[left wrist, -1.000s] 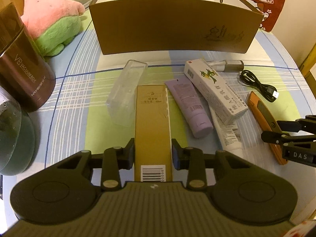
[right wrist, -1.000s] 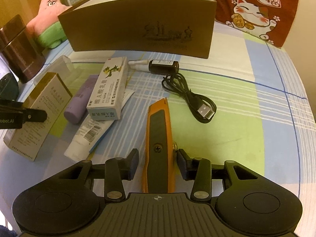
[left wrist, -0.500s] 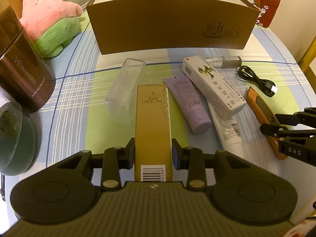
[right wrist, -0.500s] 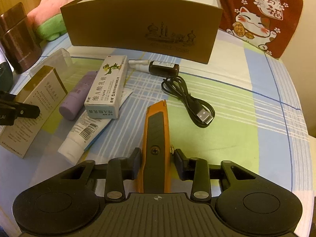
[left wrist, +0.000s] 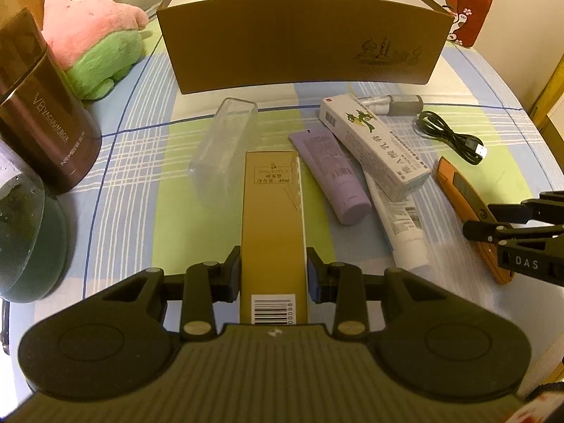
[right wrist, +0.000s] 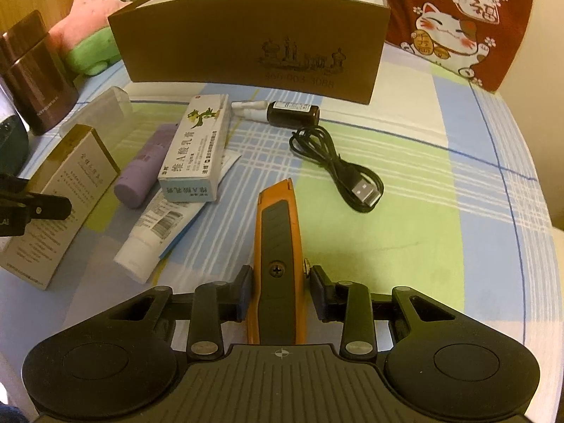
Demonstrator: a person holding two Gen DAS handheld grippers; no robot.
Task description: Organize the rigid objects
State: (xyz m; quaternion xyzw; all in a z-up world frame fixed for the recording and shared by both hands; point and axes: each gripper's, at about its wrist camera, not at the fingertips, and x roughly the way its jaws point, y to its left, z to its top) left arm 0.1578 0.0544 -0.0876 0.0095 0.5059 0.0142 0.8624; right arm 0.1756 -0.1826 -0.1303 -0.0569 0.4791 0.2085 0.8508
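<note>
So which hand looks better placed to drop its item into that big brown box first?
Probably the left. Its tongs grip the gold carton, which points straight at the brown box. The right tongs grip the orange utility knife, but sit farther out toward the table's right edge.

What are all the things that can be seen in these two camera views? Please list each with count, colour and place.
gold carton: 1, gold, between the left gripper's fingers
utility knife: 1, orange and black, between the right gripper's fingers
cardboard box: 1, brown, open, at the back
clear case: 1, transparent, left of the gold carton
purple tube: 1, lilac, right of the gold carton
medicine carton: 1, white, lying over the white tube
white tube: 1, white, under the medicine carton
spray bottle: 1, dark, before the box
USB cable: 1, black, coiled
canister: 1, brown, far left
plush star: 1, pink and green
cat cloth: 1, red
tablecloth: 1, checked
left gripper: 1, black
right gripper: 1, black
</note>
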